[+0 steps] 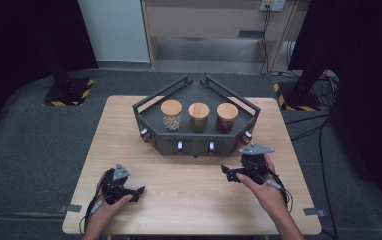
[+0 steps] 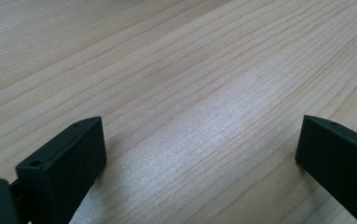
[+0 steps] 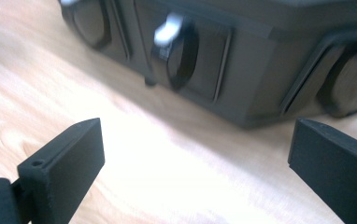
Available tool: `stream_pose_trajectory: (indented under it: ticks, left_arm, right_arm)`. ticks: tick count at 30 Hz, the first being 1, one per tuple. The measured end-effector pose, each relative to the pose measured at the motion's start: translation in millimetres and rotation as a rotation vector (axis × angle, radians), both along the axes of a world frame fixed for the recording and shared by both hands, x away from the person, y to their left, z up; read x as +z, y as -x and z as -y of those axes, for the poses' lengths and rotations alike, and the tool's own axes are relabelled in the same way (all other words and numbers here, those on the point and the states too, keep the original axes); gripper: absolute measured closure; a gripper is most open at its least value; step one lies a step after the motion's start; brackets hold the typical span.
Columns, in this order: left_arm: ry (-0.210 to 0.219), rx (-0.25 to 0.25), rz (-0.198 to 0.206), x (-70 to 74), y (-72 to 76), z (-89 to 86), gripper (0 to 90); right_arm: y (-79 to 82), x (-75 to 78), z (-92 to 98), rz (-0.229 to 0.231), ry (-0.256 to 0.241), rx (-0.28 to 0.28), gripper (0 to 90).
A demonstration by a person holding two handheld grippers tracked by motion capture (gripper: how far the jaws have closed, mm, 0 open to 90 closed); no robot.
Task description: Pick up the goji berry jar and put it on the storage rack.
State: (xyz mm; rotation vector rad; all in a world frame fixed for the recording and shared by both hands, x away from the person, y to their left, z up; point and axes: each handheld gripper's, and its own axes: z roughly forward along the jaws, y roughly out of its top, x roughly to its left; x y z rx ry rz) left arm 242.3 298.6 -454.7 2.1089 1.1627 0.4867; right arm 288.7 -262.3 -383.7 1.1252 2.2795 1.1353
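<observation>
High view showed both claws spread and empty: left claw [image 1: 140, 190] over bare counter [image 1: 189, 200], right claw [image 1: 225, 171] near the rack [image 1: 195, 142]; a careless reach risked toppling its jars [image 1: 199, 117].

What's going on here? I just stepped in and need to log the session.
A person holds a gripper in each hand over a wooden table. Both the left gripper and right gripper are open and hold nothing. The right one points at the dark corner rack, which carries three cork-lidded jars.
</observation>
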Motion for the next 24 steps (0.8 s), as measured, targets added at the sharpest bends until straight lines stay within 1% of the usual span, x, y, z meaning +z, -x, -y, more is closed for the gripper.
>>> stream_pose_trajectory:
  ticks: [2, 4, 9, 10, 13, 16, 18, 21, 23, 24]
  left_arm:
    - [0.0, 0.0, 0.0, 0.0, 0.0, 0.0, 0.4]
    - [0.0, 0.001, 0.002, -0.2, 0.2, 0.2, 0.4]
    - [-0.001, 0.002, 0.002, -0.2, 0.5, 0.6, 0.4]
    - [-0.001, 0.002, 0.002, -0.2, 0.5, 0.6, 0.4]
    - [-0.001, 0.003, 0.002, -0.2, 0.4, 0.5, 0.4]
    - [0.0, 0.003, 0.002, -0.3, 0.4, 0.6, 0.4]
    - [0.0, 0.003, 0.002, -0.2, 0.4, 0.6, 0.4]
    - [0.0, 0.003, 0.002, -0.3, 0.4, 0.6, 0.4]
    - [0.0, 0.003, 0.002, -0.3, 0.4, 0.6, 0.4]
    - [0.0, 0.003, 0.002, -0.3, 0.4, 0.6, 0.4]
  right_arm:
    - [2.9, -9.3, -0.5, -0.009, 0.01, 0.003, 4.1]
    - [6.1, -19.6, 0.8, -0.023, 0.006, 0.004, 4.0]
    - [13.4, -39.3, 1.1, -0.05, 0.031, 0.011, 4.2]
    - [14.2, -42.1, 1.2, -0.053, 0.038, 0.016, 4.2]
    - [16.8, -50.2, 1.2, -0.065, 0.033, 0.021, 4.2]
    - [18.6, -57.5, -1.4, -0.067, 0.047, 0.027, 4.2]
    - [19.0, -62.2, -1.9, -0.078, 0.04, 0.029, 4.1]
    - [18.8, -68.1, -5.3, -0.091, 0.058, 0.042, 3.9]
    - [23.1, -72.8, -8.5, -0.065, 0.079, 0.054, 2.1]
    - [23.1, -72.8, -8.5, -0.065, 0.079, 0.054, 2.1]
